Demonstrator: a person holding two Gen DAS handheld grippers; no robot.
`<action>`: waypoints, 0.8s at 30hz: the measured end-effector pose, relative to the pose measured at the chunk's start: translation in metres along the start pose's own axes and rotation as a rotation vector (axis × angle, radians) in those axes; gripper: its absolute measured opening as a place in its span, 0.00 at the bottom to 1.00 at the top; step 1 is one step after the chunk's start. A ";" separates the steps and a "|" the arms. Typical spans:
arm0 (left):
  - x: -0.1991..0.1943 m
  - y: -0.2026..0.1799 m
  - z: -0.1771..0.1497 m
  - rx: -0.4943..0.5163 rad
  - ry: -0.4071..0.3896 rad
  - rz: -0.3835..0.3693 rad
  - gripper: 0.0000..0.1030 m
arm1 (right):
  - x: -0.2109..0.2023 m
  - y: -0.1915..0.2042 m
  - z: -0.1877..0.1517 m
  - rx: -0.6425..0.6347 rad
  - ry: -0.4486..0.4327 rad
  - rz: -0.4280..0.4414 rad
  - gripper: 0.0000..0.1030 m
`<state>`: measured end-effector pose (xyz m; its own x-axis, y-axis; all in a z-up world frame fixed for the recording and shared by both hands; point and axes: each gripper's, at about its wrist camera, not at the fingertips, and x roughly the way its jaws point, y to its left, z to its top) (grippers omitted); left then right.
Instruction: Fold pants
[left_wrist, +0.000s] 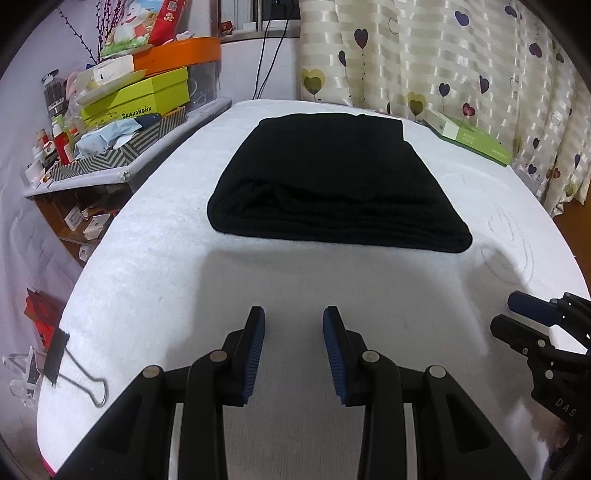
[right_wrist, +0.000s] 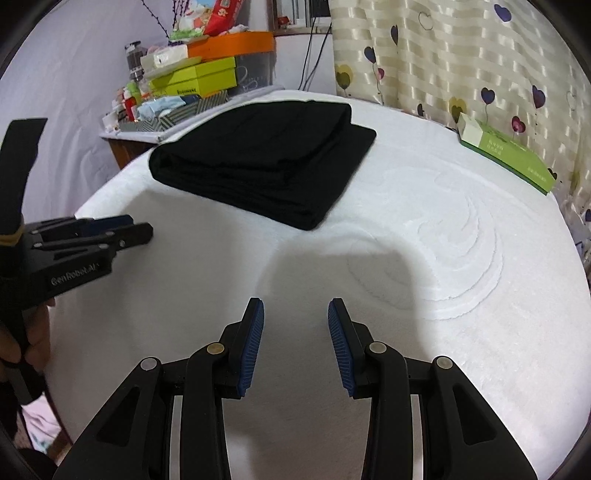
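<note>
**Black pants folded, both my grippers back and empty**

Black fabric, the pants (left_wrist: 338, 181), lies as a compact folded stack on the white towel-covered table (left_wrist: 155, 280); looks like the folding is done or nearly so, my judgement only; from my left gripper (left_wrist: 294, 350) the stack sits at 12 o'clock, dead ahead, well apart from the fingertips; its thick folded edge faces me, running 9 to 3; from my right gripper (right_wrist: 295, 347) the same stack is at about 11 o'clock, further off and seen corner-on, one lower layer sticking out toward 2 o'clock; so left is the nearer, squarer approach if anything needs tidying; that protruding layer on the right side would be the only thing to square up, and the right gripper faces that corner; both sets of jaws stand spread, nothing between the blue pads (left_wrist: 255, 354), released; green box (right_wrist: 506, 155) near the far right table edge, binder clip (left_wrist: 74, 369) at 8 o'clock on the left edge, both clear of the pants.
</note>
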<state>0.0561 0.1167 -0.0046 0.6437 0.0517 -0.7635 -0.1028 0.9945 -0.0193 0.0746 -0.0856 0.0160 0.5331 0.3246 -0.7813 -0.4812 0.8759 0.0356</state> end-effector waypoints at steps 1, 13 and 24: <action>0.001 0.000 0.000 0.001 -0.003 -0.002 0.35 | 0.002 -0.002 -0.001 0.003 0.005 -0.001 0.37; 0.004 -0.003 0.001 0.025 -0.015 0.026 0.44 | 0.003 0.004 -0.002 -0.030 0.012 0.013 0.50; 0.007 0.008 0.001 -0.020 -0.002 0.076 0.68 | 0.004 0.004 -0.002 -0.035 0.013 0.007 0.50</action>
<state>0.0604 0.1251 -0.0094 0.6352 0.1269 -0.7619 -0.1666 0.9857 0.0253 0.0734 -0.0816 0.0123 0.5207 0.3258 -0.7891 -0.5088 0.8607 0.0196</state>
